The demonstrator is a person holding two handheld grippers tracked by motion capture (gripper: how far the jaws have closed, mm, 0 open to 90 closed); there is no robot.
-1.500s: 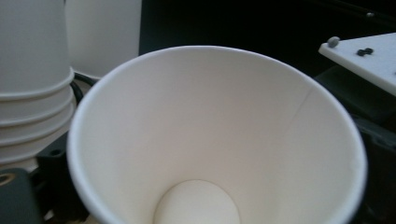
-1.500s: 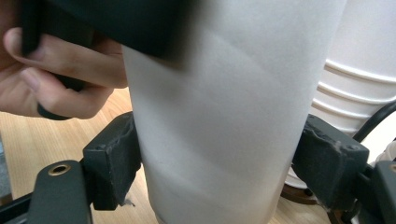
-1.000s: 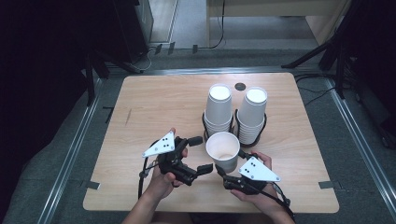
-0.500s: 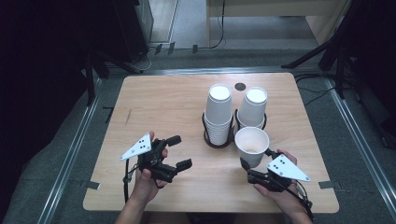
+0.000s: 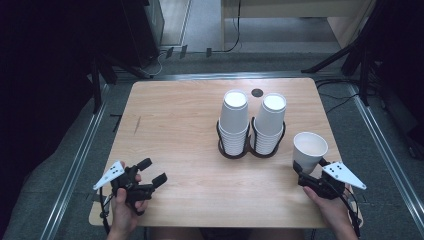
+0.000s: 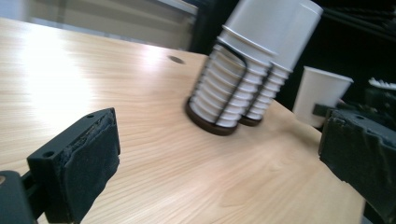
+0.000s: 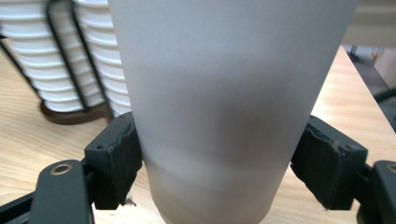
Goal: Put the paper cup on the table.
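**Right gripper holding 1 cup at the table's right edge**

The right gripper is clamping a single white paper cup low on its wall, its pads pressing on both sides in the right gripper view. The cup is standing upright with its mouth open to the top, near the right edge of the table and just right of the 2 cup stacks. Whether its base is touching the wood is not clear.

The 2 stacks are sitting upside down, side by side in a dark wire holder around the middle of the table, well apart from the held cup.

The left gripper is sitting near the front left corner, its jaws spread wide with nothing between them. In the left gripper view its pads are framing bare wood, with the stacks and the cup showing farther off.
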